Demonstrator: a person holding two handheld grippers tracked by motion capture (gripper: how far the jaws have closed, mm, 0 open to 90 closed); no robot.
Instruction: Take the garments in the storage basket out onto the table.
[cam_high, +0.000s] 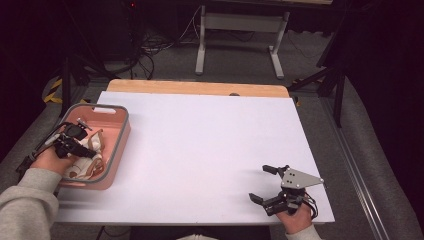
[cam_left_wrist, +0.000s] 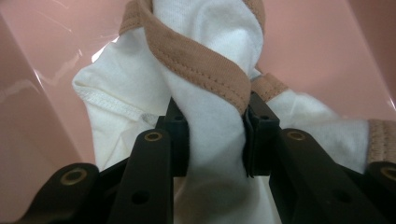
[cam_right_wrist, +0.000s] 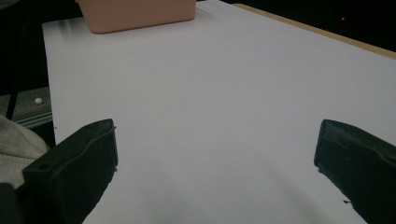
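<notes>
Black L gripper (cam_left_wrist: 215, 135) jaws pinch white sock w/ tan trim (cam_left_wrist: 212, 93) inside pink bin (cam_high: 117, 137); R gripper (cam_high: 266, 185) wide open, empty, over table (cam_high: 200, 150).

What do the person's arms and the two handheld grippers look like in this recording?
Both forearms wear light grey sleeves. The left gripper and the right gripper are black, each with two blocky jaws; the right carries a grey three-cornered plate. Black cables trail from each.
</notes>
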